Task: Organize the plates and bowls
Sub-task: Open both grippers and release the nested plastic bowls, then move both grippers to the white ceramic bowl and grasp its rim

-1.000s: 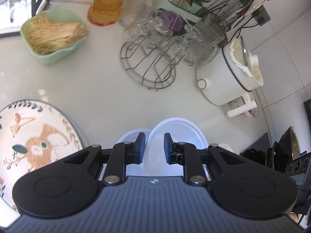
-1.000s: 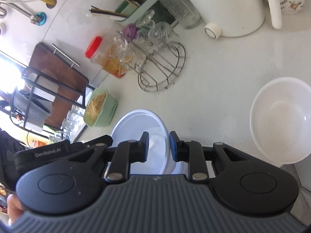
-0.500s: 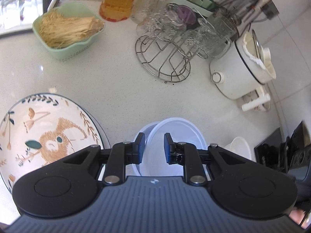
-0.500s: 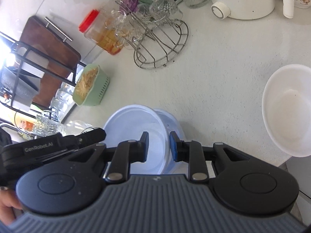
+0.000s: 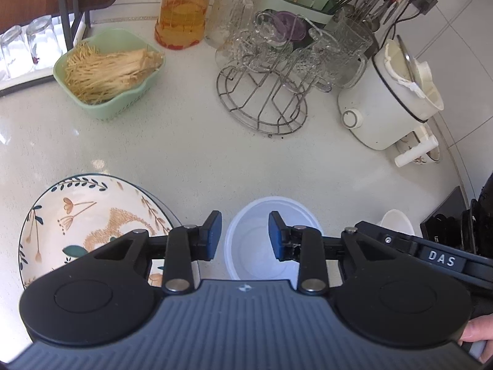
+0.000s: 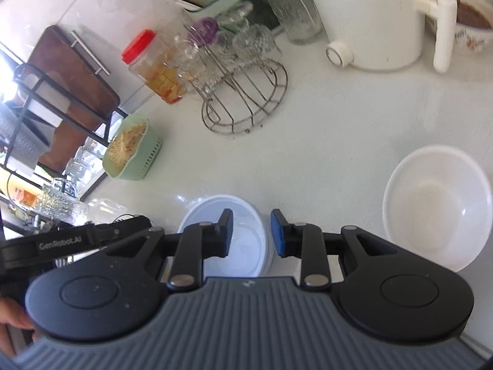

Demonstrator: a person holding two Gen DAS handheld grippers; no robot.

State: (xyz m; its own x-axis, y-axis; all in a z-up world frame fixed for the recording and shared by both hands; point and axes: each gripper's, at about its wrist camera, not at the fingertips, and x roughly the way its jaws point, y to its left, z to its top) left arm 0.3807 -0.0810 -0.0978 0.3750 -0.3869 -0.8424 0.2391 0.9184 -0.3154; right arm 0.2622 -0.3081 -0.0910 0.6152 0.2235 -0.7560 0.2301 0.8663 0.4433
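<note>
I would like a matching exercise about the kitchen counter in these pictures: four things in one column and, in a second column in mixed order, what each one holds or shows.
Things
1. green basket
2. jar with the red lid
3. painted plate
4. wire rack

What it holds or shows
a. upturned clear glasses
b. leaves, flowers and a brown animal
c. pale thin mushrooms
d. orange-yellow contents

Right pairs: 1-c, 2-d, 3-b, 4-a
</note>
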